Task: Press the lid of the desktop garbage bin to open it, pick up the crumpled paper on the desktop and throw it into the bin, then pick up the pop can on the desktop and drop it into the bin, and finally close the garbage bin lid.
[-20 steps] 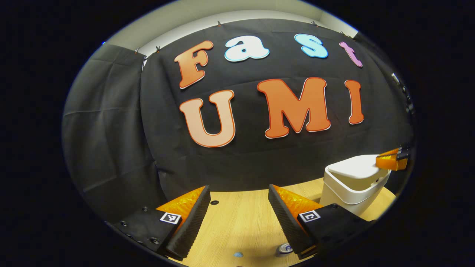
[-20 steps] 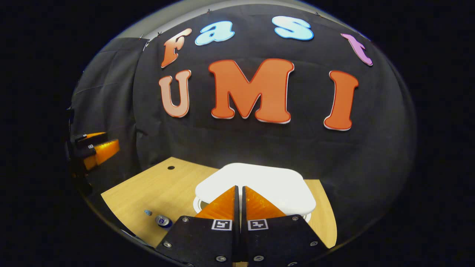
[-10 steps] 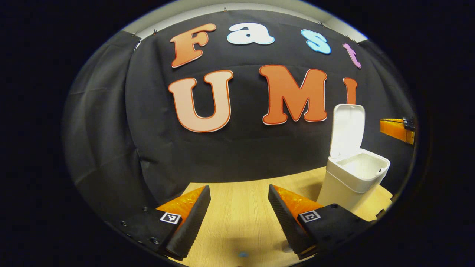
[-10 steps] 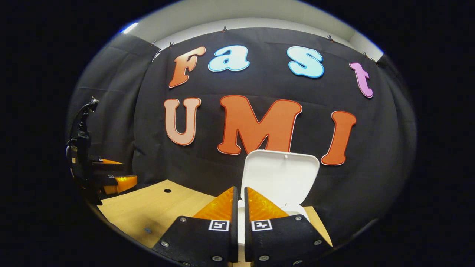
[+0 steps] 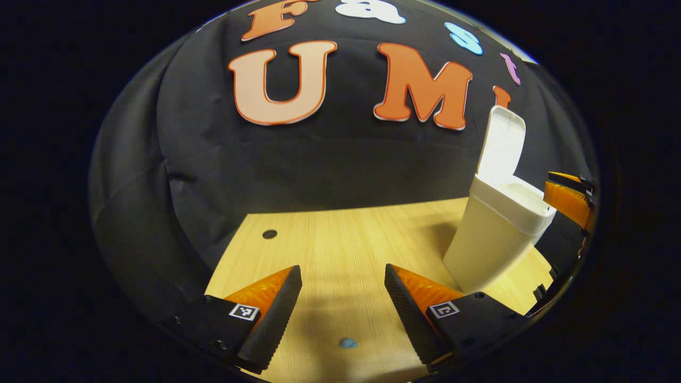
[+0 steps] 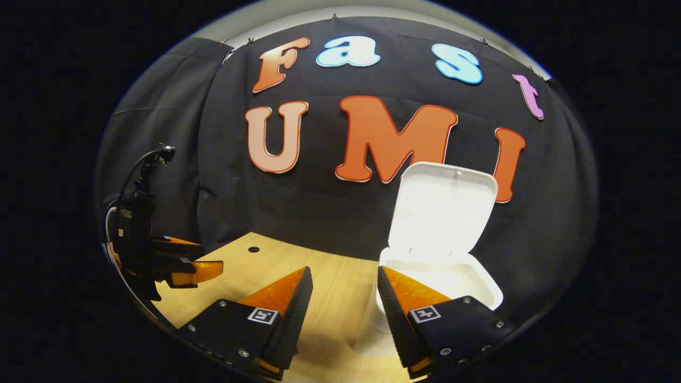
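A: Left gripper view first. What's different from a second ago?

B: The garbage bin at the right had its lid down flat then, with the other gripper's tip on it. Now the lid stands upright at the back and the bin's mouth is open. The left gripper hangs over the wooden desktop, fingers spread wide, nothing between them. A small blue speck lies on the wood below; I can't tell what it is.

A: And the right gripper view?

B: The right gripper was clenched over the closed lid a second ago; now its fingers are parted and empty, just left of the open bin, with the lid raised behind.

A: So the opening step looks done?

B: I'd judge so. The paper and the pop can lie in neither view now, though the can was by the left fingers a second ago.
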Available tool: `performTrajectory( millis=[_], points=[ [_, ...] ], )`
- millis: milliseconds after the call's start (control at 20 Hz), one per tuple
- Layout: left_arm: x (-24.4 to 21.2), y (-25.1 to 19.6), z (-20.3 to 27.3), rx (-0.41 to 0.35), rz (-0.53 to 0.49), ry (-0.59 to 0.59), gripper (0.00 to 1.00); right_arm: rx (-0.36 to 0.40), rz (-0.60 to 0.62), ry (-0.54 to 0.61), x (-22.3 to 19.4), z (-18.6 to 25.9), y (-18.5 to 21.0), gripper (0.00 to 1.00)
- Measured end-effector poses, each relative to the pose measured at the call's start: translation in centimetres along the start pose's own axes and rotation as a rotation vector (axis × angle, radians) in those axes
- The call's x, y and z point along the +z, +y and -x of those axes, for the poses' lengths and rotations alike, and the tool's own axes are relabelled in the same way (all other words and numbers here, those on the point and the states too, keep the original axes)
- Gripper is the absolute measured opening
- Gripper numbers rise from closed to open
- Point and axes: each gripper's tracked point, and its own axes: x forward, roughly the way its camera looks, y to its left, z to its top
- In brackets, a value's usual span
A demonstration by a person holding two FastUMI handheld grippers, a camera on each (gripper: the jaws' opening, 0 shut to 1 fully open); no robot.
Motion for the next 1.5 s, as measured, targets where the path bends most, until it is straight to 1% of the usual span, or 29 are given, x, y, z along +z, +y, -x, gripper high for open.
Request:
performTrajectory(
  millis=[50,150,350,450,600,650,800,850,900,1000,1050,1200,1400,1500],
  points=[
    [-1.4,-0.2,-0.3,-0.02,-0.007,0.031,1.0,0.007,-0.001,0.02,-1.0,-0.2,0.7,0.79],
    [-3.9,-0.8,-0.8,-0.052,-0.021,0.095,1.0,0.017,-0.006,0.068,-3.0,-0.2,2.0,0.83],
    [-7.6,-1.0,-1.3,-0.091,-0.041,0.231,1.0,0.038,-0.015,0.159,-7.3,0.0,4.4,0.84],
    [-8.6,-1.0,-1.4,-0.109,-0.039,0.294,1.0,0.052,-0.023,0.2,-9.3,0.0,5.5,0.85],
    [-9.2,-1.2,-1.6,-0.131,-0.017,0.381,1.0,0.071,-0.02,0.254,-12.0,0.3,6.9,0.86],
    [-11.4,-0.8,-1.3,-0.14,-0.005,0.407,0.95,0.078,-0.017,0.267,-12.8,0.4,7.3,0.87],
    [-12.9,-1.9,-1.8,-0.166,0.029,0.502,0.98,0.1,-0.027,0.324,-15.6,0.4,8.6,0.89],
    [-13.8,-2.2,-1.8,-0.169,0.036,0.529,0.96,0.11,-0.033,0.34,-16.4,0.3,9.1,0.92],
    [-14.4,-2.2,-2.0,-0.169,0.04,0.553,0.98,0.12,-0.037,0.357,-17.2,0.3,9.6,0.92],
    [-15.5,-1.8,-2.5,-0.159,0.043,0.594,0.96,0.135,-0.031,0.392,-19.0,0.1,10.4,0.95],
    [-16.1,-1.7,-2.7,-0.15,0.042,0.629,0.98,0.141,-0.027,0.404,-19.7,0.0,10.7,0.98],
    [-16.5,-0.8,-3.5,-0.116,0.019,0.676,0.96,0.148,-0.016,0.427,-21.5,-0.5,11.3,0.98],
    [-14.1,-0.4,-4.6,-0.112,-0.033,0.698,0.96,0.148,-0.026,0.454,-22.9,-1.2,12.0,0.98],
    [-12.4,0.1,-5.4,-0.112,-0.083,0.702,0.96,0.145,-0.04,0.471,-22.9,-1.4,12.4,0.98]
  ],
)
